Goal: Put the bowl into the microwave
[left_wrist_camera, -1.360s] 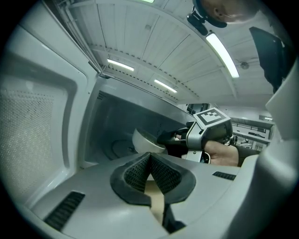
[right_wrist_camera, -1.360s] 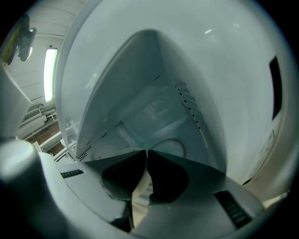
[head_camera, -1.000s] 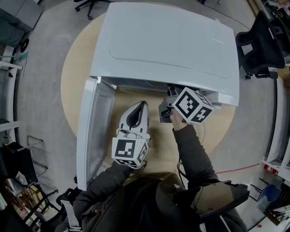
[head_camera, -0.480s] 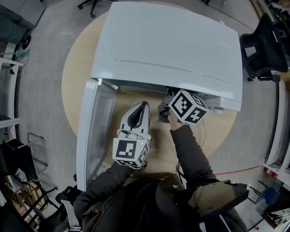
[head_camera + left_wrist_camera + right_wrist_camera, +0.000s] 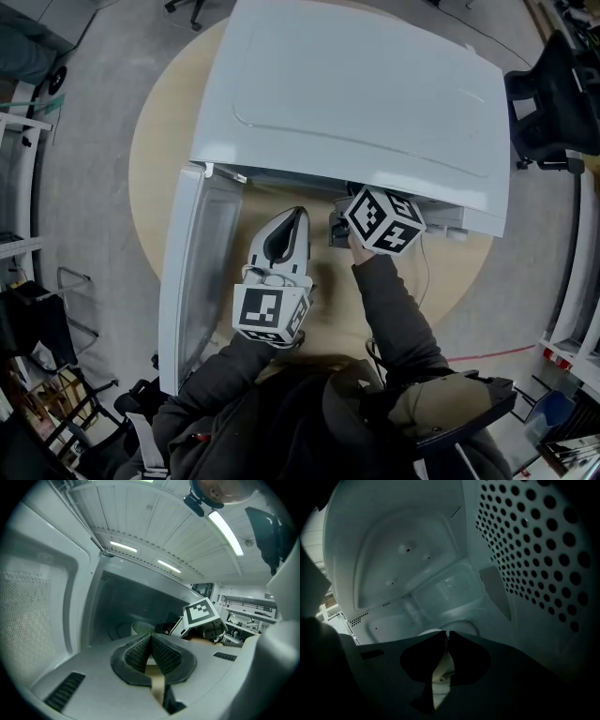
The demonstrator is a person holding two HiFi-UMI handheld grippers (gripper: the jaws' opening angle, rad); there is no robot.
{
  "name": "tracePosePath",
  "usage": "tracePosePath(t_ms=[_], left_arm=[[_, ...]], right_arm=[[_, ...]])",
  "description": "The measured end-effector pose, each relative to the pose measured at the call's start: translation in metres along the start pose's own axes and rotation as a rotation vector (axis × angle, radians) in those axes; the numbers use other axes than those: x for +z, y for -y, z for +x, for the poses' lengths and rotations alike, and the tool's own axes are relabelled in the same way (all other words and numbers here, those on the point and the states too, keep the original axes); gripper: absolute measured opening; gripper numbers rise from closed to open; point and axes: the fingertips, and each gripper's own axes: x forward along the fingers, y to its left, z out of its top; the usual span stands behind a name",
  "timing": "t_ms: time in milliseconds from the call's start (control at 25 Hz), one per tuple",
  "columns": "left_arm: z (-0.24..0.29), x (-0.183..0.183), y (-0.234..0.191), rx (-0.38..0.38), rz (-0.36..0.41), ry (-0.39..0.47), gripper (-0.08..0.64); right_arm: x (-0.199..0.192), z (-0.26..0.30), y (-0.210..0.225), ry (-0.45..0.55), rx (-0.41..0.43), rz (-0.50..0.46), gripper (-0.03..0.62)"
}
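Inside the white microwave point(image 5: 356, 84), low in the right gripper view, the right hand-held gripper point(image 5: 447, 634) is pinching the pale rim of the bowl point(image 5: 427, 633), its dark jaws standing almost together with only a slit between them. The bowl is sitting within the cavity, and whether it is touching the cavity floor I cannot tell. A perforated wall point(image 5: 543, 550) is filling the upper right of that frame.

At the centre of the head view the left hand-held gripper point(image 5: 298, 216) is hovering before the open microwave with its ribbed pads pressed together on nothing. Black-and-white square markers are showing on its marker cube point(image 5: 270, 314) and on the right gripper's cube point(image 5: 382, 220). The microwave door point(image 5: 192, 272) is hanging open down the left of the frame.

The microwave is standing on a round, light wooden worktop point(image 5: 159, 141). A grey floor point(image 5: 84, 159) is spreading around it, a black office chair point(image 5: 553, 94) is standing at the upper right, and a red line point(image 5: 487, 352) is crossing the floor at the lower right. Strip lights point(image 5: 225, 527) are glowing on the ribbed ceiling at the top of the left gripper view
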Motion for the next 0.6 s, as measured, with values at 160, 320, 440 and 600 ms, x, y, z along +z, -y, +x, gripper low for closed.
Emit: tracePosePath(t_ms=[160, 320, 440, 600], left_arm=[[0.0, 0.002, -0.001, 0.004, 0.003, 0.004, 0.009], [0.0, 0.004, -0.002, 0.008, 0.007, 0.009, 0.009], [-0.001, 0.006, -0.002, 0.008, 0.015, 0.017, 0.009], [-0.001, 0.007, -0.003, 0.007, 0.031, 0.026, 0.009]], right_arm=[[0.002, 0.002, -0.002, 0.011, 0.008, -0.061, 0.029], [0.004, 0.003, -0.008, 0.028, 0.023, -0.148, 0.029], [0.002, 0.002, -0.012, 0.046, 0.029, -0.247, 0.032], [-0.002, -0.003, -0.014, 0.071, 0.046, -0.292, 0.088]])
